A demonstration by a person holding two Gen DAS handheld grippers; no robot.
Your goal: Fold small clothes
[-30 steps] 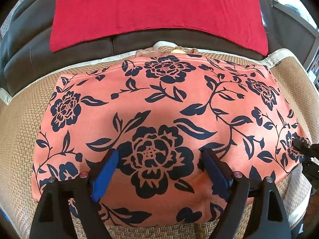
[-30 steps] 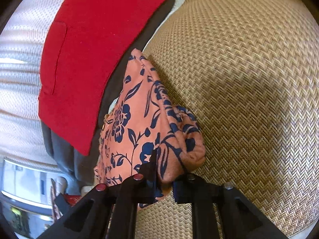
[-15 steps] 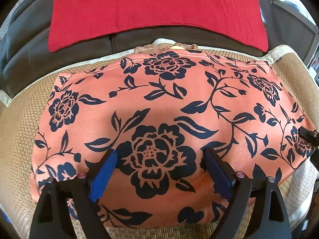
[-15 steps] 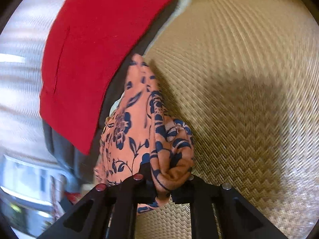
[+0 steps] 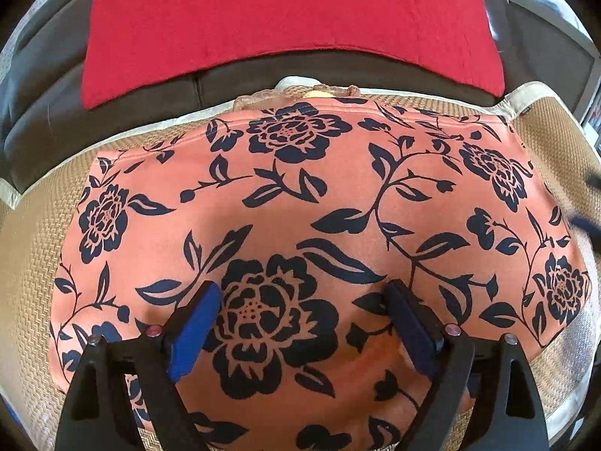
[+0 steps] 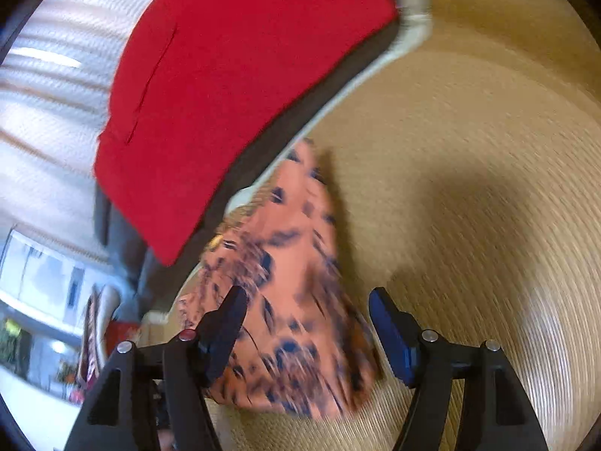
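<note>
Nearest in the left wrist view, the left gripper (image 5: 302,323) is held with its jaws wide apart over the near part of the floral garment (image 5: 323,225), nothing being gripped between them; whether the blue pads (image 5: 193,332) press on the cloth cannot be told. The garment is laid flat and smooth on the woven mat (image 5: 28,282), with its far edge near the mat's pale border. In the right wrist view, the right gripper (image 6: 306,329) is likewise spread open, and the garment's end (image 6: 296,300) is seen between and beyond its fingers. That view is blurred, so it is probably free of the cloth, though contact cannot be ruled out.

The step in hand is judged to be the close of one fold, the end having been set down and let go. A fresh grip on an edge or corner is called for next, with both layers caught together, so that the cloth can be carried across without the lower layer being dragged.

Farther off, a red cloth (image 5: 285,18) is spread over the dark sofa (image 5: 37,86) behind the mat.
</note>
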